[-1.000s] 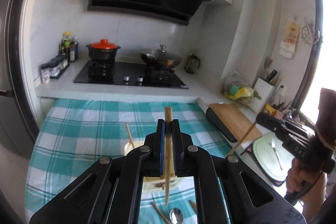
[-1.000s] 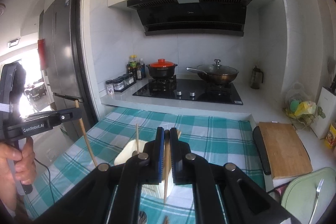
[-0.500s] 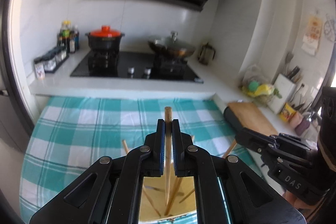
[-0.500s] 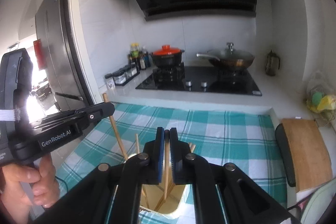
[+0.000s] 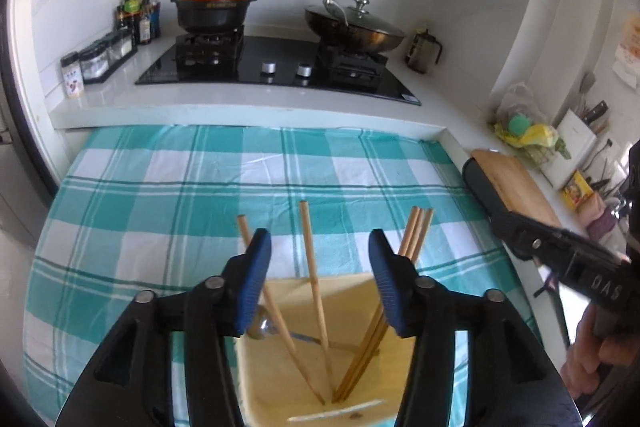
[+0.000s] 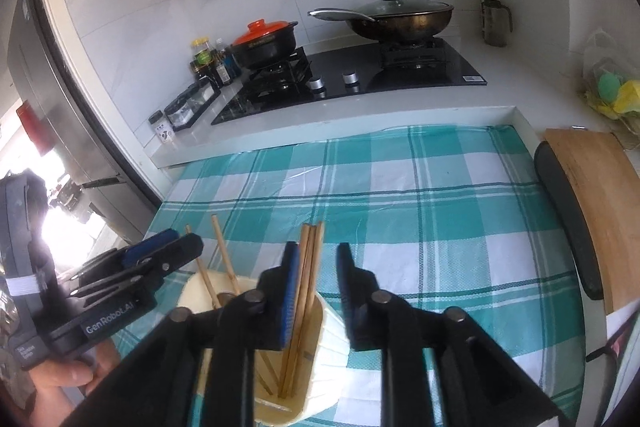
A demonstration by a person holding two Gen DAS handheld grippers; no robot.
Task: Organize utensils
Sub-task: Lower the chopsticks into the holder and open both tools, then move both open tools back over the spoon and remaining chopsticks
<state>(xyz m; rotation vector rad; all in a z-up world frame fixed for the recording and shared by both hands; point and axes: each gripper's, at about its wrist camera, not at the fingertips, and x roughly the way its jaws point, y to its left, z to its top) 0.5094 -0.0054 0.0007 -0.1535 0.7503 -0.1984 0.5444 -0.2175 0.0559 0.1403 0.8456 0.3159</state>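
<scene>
A cream utensil holder [image 5: 360, 379] stands on the checked cloth and holds several wooden chopsticks [image 5: 314, 275]. It also shows in the right wrist view [image 6: 328, 339], with chopsticks [image 6: 306, 287] leaning in it. My left gripper [image 5: 318, 251] is open and empty just above the holder, its jaws either side of one chopstick. My right gripper [image 6: 318, 259] is open and empty over the holder; three chopsticks rest against its left pad. A metal spoon [image 5: 260, 323] lies beside the holder, partly hidden by my left finger.
The teal checked cloth [image 5: 180, 195] covers the table. Behind it is a white counter with a black hob [image 5: 276, 67], a red-lidded pot [image 5: 214, 7], a wok [image 5: 356, 27] and spice jars [image 5: 96, 55]. A wooden cutting board [image 6: 600, 195] lies at right.
Both grippers lowered over the holder and opened, letting go of their chopsticks, which now stand in the holder.
</scene>
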